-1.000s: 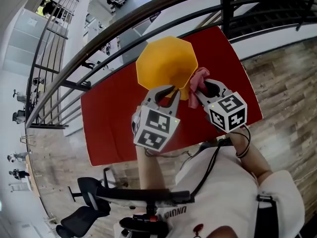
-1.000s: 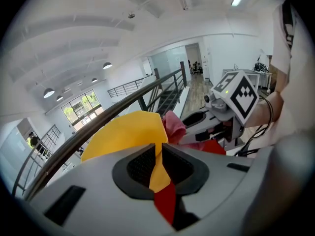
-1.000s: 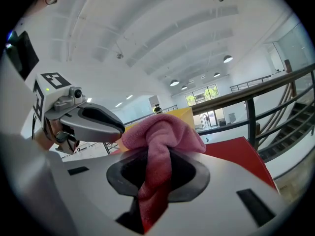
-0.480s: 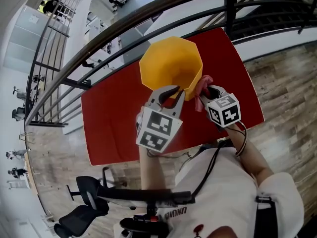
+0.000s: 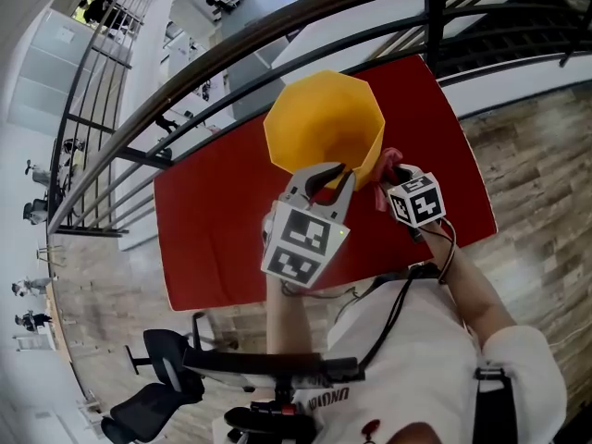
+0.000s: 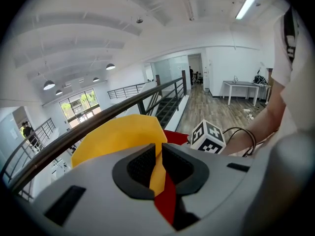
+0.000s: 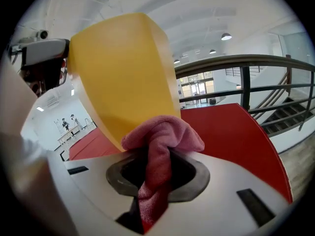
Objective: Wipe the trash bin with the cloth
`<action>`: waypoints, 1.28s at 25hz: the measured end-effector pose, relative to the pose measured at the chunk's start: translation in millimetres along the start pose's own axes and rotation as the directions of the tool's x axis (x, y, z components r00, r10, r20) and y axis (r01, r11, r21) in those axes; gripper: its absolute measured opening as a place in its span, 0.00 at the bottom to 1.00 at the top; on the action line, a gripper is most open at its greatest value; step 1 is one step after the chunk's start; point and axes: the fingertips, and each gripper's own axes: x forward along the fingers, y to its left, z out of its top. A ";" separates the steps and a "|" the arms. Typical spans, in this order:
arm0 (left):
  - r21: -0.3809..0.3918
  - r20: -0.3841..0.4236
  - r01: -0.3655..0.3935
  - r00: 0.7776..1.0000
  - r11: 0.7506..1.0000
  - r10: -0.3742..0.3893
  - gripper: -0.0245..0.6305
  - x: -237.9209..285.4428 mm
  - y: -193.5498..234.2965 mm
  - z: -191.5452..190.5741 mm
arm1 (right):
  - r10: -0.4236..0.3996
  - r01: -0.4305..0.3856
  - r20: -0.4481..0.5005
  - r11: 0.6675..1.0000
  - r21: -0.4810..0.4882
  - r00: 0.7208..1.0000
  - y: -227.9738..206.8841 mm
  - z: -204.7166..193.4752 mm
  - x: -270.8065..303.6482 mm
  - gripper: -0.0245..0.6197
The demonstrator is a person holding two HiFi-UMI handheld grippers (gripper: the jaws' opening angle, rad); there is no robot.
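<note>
The yellow trash bin (image 5: 322,118) sits on the red surface (image 5: 213,220), close to the dark railing (image 5: 185,72) that runs along its far edge, with the eight-sided face turned toward the head view. The left gripper (image 5: 326,179) reaches in from the near side and is clamped on the bin. In the left gripper view a thin yellow wall runs straight down between the dark ribbed fingers (image 6: 138,167), which press on it from both sides, and the red surface shows just below. The right gripper (image 5: 393,176) is just beside the bin's right flank, and its fingers (image 7: 188,180) are closed tightly on the pink cloth (image 7: 160,136). The cloth is pinched in a narrow fold between them and bunches out in a soft wad past the fingertips. In the right gripper view that wad lies against the lower edge of the bin's outer wall, and the yellow side rises directly above it. The two grippers are near one another, with the bin's near right corner between them. Wooden floor (image 5: 527,155) shows beyond the surface on the right.
</note>
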 end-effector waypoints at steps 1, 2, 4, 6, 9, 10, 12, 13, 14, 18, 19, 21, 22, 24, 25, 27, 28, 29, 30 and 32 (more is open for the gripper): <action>-0.003 0.001 0.002 1.000 1.000 -0.002 0.10 0.2 0.1 0.3 | -0.003 0.003 -0.014 1.000 0.000 1.000 -1.7 -3.6 3.5 0.19; -0.006 0.002 0.004 1.000 1.000 -0.004 0.10 0.2 0.4 0.7 | -0.005 0.005 -0.028 1.000 0.000 1.000 -3.3 -7.0 7.1 0.19; -0.011 0.005 0.009 1.000 1.000 -0.008 0.10 0.7 1.3 1.5 | -0.008 0.008 -0.055 1.000 0.003 0.998 -6.8 -13.1 14.2 0.19; -0.015 0.010 0.013 1.000 1.000 -0.013 0.10 1.6 2.0 2.3 | -0.012 0.012 -0.076 1.000 0.008 0.997 -10.6 -18.6 20.8 0.19; -0.020 0.015 0.017 1.000 1.000 -0.017 0.10 2.3 2.0 2.9 | -0.026 0.027 -0.099 1.000 0.008 0.995 -15.9 -25.7 28.3 0.19; -0.021 0.016 0.017 1.000 1.000 -0.017 0.10 2.9 2.1 3.3 | -0.032 0.033 -0.105 0.999 0.008 0.994 -17.7 -27.6 30.5 0.19; -0.024 0.016 0.018 1.000 1.000 -0.017 0.10 4.0 2.5 3.9 | -0.038 0.039 -0.119 0.999 0.011 0.992 -21.0 -30.8 34.8 0.19; -0.026 0.015 0.018 1.000 0.999 -0.018 0.10 4.6 2.5 4.1 | -0.039 0.041 -0.126 0.999 0.013 0.991 -22.5 -32.7 37.0 0.19; -0.026 0.014 0.019 1.000 0.999 -0.019 0.10 5.3 2.3 4.2 | -0.040 0.043 -0.134 0.999 0.016 0.990 -24.1 -35.0 39.2 0.19; -0.024 0.013 0.022 1.000 0.999 -0.021 0.10 8.3 -0.3 5.7 | -0.041 0.045 -0.159 0.999 0.022 0.986 -29.4 -42.3 44.1 0.19; -0.023 0.014 0.022 1.000 1.000 -0.021 0.10 8.6 -1.1 6.3 | -0.044 0.049 -0.166 0.999 0.023 0.985 -30.9 -44.3 44.5 0.19; -0.021 0.016 0.021 1.000 1.000 -0.020 0.10 8.4 -0.9 7.2 | -0.050 0.056 -0.175 0.998 0.029 0.983 -33.3 -47.0 46.1 0.19; -0.020 0.016 0.020 1.000 1.000 -0.020 0.10 8.3 -0.1 7.4 | -0.051 0.058 -0.176 0.998 0.035 0.983 -33.8 -47.5 47.3 0.19; -0.022 0.015 0.019 1.000 1.000 -0.019 0.10 8.6 1.0 7.4 | -0.049 0.058 -0.177 0.997 0.047 0.983 -34.0 -48.2 49.6 0.19; -0.023 0.014 0.018 1.000 1.000 -0.018 0.10 9.1 1.0 7.1 | -0.048 0.058 -0.176 0.997 0.051 0.983 -34.1 -48.7 50.0 0.19; -0.031 0.013 0.013 1.000 0.999 -0.012 0.10 9.9 -0.2 6.7 | -0.048 0.060 -0.173 0.996 0.064 0.984 -35.1 -49.5 47.1 0.19; -0.037 0.014 0.009 1.000 0.999 -0.008 0.10 10.4 -1.2 7.0 | -0.049 0.062 -0.167 0.995 0.078 0.985 -36.2 -49.0 43.1 0.19; -0.042 0.014 0.003 1.000 0.999 -0.003 0.10 11.2 -2.3 7.2 | -0.046 0.062 -0.157 0.994 0.095 0.987 -36.9 -47.6 37.8 0.19; -0.047 0.013 -0.003 1.000 0.999 0.003 0.10 12.4 -3.6 7.0 | -0.040 0.056 -0.142 0.992 0.111 0.989 -37.1 -45.2 31.3 0.19; -0.055 0.007 -0.015 1.000 0.998 0.015 0.10 15.8 -6.6 6.5 | -0.032 0.047 -0.113 0.990 0.131 0.993 -37.6 -39.7 15.2 0.19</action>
